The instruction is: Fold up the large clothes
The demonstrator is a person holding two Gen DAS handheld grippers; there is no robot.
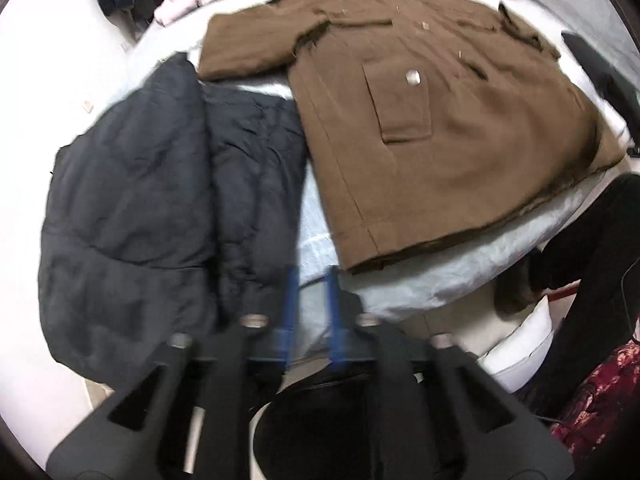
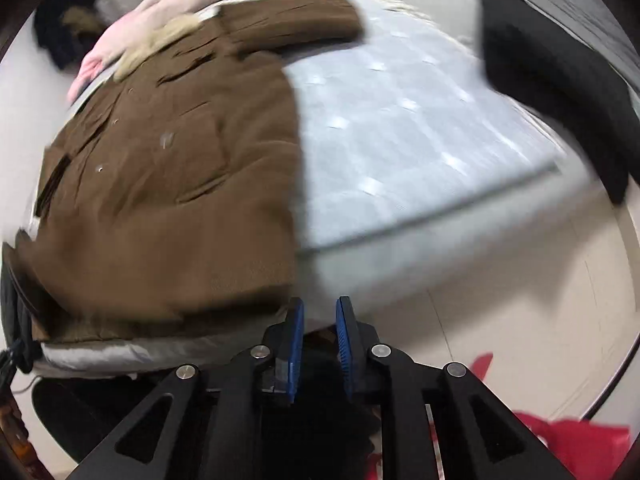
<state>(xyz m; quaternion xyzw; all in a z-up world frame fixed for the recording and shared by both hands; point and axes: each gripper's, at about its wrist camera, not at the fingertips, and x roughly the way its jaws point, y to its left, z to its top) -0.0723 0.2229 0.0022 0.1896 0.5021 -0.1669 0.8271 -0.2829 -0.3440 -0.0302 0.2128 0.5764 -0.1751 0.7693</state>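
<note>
A large brown coat point(image 1: 440, 128) lies spread flat on the pale blue mattress point(image 1: 420, 280), with a flap pocket and a light fur collar at the far end. It also shows in the right wrist view point(image 2: 172, 184), filling the mattress's left half. My left gripper point(image 1: 314, 276) is open and empty, hovering above the mattress's near edge, just short of the coat's hem. My right gripper point(image 2: 319, 312) is open and empty, above the mattress's near edge beside the coat's right hem corner. Both views are motion-blurred.
A dark navy puffer jacket point(image 1: 152, 200) lies on the mattress left of the coat. Pink bedding point(image 2: 132, 28) and pillows sit at the far end. A black object point(image 2: 560, 80) lies right of the mattress point(image 2: 420, 140). Red items point(image 2: 580, 440) lie on the floor.
</note>
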